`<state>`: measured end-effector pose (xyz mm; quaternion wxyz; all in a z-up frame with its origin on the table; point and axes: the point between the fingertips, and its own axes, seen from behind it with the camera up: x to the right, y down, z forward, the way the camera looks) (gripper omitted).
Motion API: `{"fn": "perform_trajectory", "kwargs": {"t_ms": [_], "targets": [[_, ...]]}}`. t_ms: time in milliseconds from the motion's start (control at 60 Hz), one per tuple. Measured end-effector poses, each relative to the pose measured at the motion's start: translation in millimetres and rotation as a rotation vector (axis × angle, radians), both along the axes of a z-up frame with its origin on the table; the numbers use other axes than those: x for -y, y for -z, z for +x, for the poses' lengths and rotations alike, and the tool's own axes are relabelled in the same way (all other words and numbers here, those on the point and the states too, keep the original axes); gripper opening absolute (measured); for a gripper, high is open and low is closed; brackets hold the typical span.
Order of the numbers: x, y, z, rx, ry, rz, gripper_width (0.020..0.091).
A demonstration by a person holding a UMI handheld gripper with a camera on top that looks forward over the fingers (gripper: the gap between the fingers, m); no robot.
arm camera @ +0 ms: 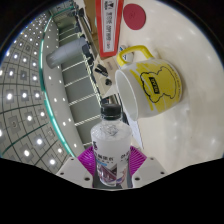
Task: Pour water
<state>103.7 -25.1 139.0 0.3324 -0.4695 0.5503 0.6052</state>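
A clear plastic water bottle [111, 148] with a white cap [112, 112] stands between my two purple-padded fingers [90, 160], and both pads press against its sides. My gripper [111, 168] is shut on it. The view is rolled sideways, so the bottle is tilted with its capped neck pointing toward a yellow mug [152, 84] with a white inside. The cap sits just below the mug's rim, close to it. The mug rests on a white table [190, 40].
A white plate with a dark rim [133, 14] lies beyond the mug on the table. A red and white box [108, 12] stands near it. Chairs and a dark object [100, 70] sit beside the table, with a lit ceiling beyond them.
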Motion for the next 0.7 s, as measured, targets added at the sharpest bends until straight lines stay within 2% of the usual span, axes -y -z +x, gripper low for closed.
{"fn": "perform_trajectory", "kwargs": {"t_ms": [217,333,500,700], "targets": [[-7.7,1.5,1.5,0.012,-0.015,0.0,0.0389],[-4.3,-7.5,2.9,0.208,-0.043,0.006,0.0392],[3.0,-54.9,30.8,0.726,-0.058,0.068,0.0389],[14.8,-118.4,120.4,1.303,0.058,0.108,0.0391]]}}
